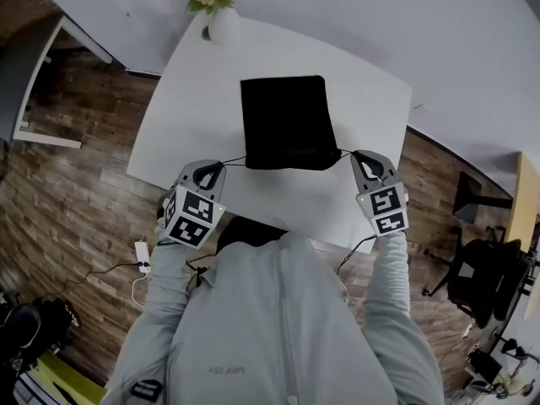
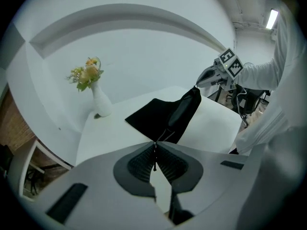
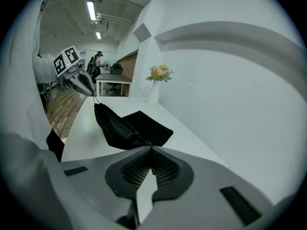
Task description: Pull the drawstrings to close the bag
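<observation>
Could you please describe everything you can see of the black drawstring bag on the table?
The black drawstring bag is a soft, matte fabric pouch, roughly rectangular. Its far end lies flat on the white table. Its near, mouth end is gathered and raised off the surface, strung between the two claws. A thin black cord leaves each side of the mouth: one is pinched in the shut left claw, the other runs into the shut right claw.
</observation>
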`<state>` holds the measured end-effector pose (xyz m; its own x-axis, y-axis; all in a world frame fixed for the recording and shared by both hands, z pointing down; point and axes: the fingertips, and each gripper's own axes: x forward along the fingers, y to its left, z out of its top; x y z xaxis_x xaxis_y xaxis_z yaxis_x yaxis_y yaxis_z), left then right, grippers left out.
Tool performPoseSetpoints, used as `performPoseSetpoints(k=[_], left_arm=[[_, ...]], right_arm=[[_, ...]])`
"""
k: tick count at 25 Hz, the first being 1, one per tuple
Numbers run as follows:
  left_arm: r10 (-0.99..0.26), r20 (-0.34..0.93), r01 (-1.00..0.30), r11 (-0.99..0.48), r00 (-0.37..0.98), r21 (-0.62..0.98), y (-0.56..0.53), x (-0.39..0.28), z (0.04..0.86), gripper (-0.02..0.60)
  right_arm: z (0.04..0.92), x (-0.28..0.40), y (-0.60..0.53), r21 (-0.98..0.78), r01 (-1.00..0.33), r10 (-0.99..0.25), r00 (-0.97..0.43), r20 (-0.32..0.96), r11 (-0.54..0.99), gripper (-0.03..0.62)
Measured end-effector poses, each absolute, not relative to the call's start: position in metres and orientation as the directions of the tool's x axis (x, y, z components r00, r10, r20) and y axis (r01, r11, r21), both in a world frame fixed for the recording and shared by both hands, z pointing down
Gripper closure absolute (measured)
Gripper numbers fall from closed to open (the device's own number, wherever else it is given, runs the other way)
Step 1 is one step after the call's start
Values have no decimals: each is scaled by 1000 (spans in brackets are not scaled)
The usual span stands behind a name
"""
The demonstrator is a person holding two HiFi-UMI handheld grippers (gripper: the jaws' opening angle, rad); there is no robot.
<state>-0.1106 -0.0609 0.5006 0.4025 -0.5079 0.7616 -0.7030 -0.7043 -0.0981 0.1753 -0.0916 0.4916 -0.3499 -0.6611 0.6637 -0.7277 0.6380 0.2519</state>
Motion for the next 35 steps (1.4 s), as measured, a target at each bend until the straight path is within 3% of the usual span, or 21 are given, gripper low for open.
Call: performPoseSetpoints(k=[6, 20, 35], left_arm=[[-602, 682, -726, -671, 414, -152, -85, -106, 463, 549], [-696, 569, -749, -633, 438, -197, -101, -81, 413, 548], [-752, 528, -746, -598, 394, -294, -110, -90, 392, 548]], right_arm=[[448, 172, -94, 291, -777, -756, -331, 565, 558, 571], [385, 191, -76, 314, -878, -895, -232, 382, 361, 571], [364, 220, -67, 395, -875, -923, -131, 362, 279, 571]])
